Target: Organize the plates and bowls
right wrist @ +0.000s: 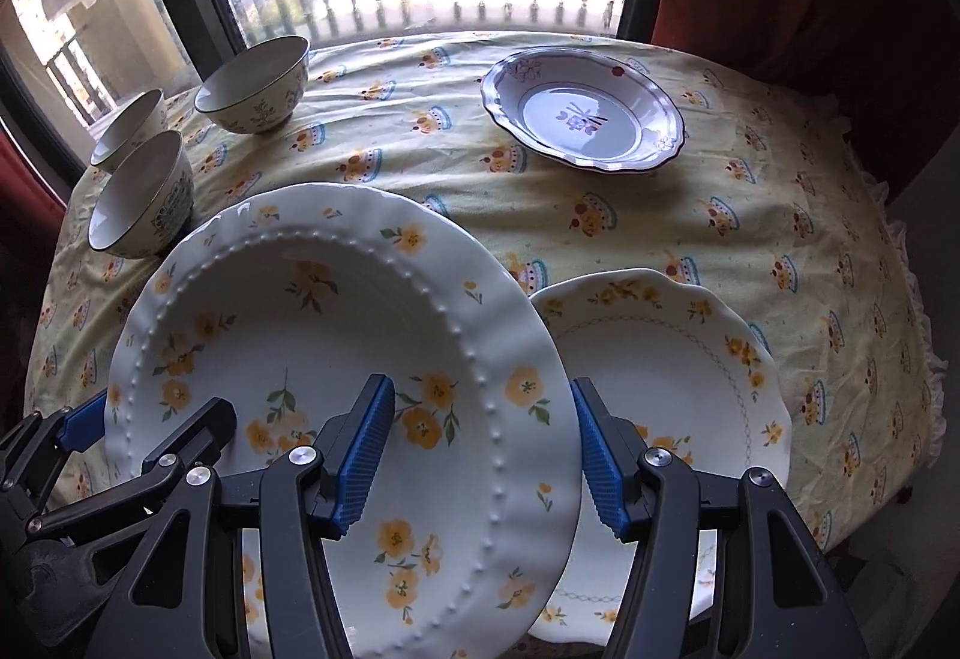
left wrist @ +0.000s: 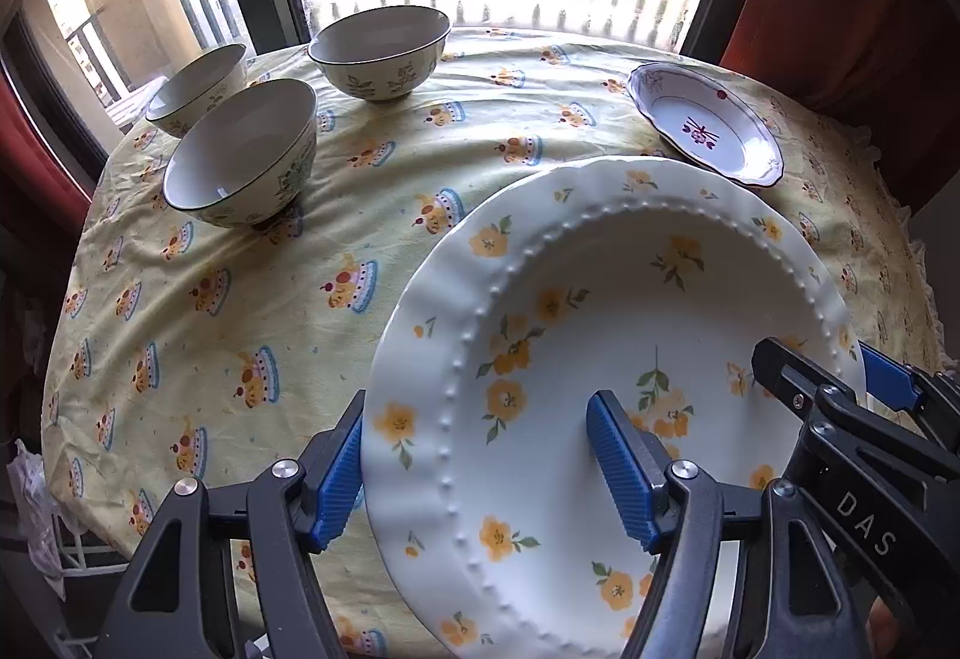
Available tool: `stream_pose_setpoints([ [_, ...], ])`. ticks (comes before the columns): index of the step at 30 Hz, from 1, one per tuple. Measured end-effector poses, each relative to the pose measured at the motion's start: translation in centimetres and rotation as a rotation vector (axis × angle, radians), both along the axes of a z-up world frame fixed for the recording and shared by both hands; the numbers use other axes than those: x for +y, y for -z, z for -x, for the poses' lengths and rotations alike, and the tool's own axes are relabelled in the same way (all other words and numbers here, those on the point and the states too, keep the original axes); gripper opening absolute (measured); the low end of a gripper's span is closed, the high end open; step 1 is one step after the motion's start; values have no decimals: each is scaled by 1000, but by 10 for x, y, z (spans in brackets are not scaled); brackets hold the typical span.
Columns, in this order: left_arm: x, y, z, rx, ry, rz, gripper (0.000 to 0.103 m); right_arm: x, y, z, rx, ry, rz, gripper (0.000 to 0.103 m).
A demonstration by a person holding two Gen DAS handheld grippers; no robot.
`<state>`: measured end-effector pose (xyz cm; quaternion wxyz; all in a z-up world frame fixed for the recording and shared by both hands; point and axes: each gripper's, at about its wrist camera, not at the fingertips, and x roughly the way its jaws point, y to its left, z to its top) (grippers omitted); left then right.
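From the left wrist view, the big yellow-flowered plate (left wrist: pixel 612 359) is lifted and tipped up off the tabletop (left wrist: pixel 252 299), and the left tool (left wrist: pixel 480 473) straddles its left rim: one blue pad on the outer edge, the other on the plate's face. So that tool looks clenched on the rim. The right tool (left wrist: pixel 840 377) peeks in on the far side of the same plate, doing the same job. Two tools on one plate makes sense to me, since it's wide and slippery and a single edge grip would let it swing. Count here: three bowls (left wrist: pixel 240 149) clustered at the back left, near each other but not stacked, plus one purple-trimmed dish (left wrist: pixel 708 125) at the back right.

From the right wrist view, the right tool (right wrist: pixel 480 449) grips the plate's right rim the same way, one pad on the face and one just outside the edge. Under and beside the lifted plate sits a second, smaller flowered plate (right wrist: pixel 660 377) flat on the cloth. My guess is that's the stacking target, though I can't be sure. Same three bowls and one purple dish, so three plate-type pieces and three bowls in all.
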<state>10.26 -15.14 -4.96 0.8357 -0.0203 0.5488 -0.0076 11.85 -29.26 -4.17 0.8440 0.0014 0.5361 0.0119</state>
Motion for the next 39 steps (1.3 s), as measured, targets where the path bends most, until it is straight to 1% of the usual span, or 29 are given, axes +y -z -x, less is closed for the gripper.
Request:
stream_pose_setpoints([
  [4, -28, 0, 2, -7, -3, 11, 71, -30, -2, 1, -10, 0, 5, 64],
  [10, -70, 9, 4, 2, -13, 40, 71, -75, 0, 3, -15, -1, 21, 64],
  [19, -125, 31, 2, 38, -12, 78, 71, -133, 16, 6, 6, 7, 52, 64],
  [27, -149, 45, 1, 64, -12, 88, 72, -163, 27, 3, 34, 16, 51, 64],
  [33, -158, 61, -2, 104, -20, 103, 73, -176, 39, -2, 67, 21, 63, 63],
  [39, -160, 64, -7, 88, -50, 79, 73, -176, 43, -5, 70, -17, 70, 63],
])
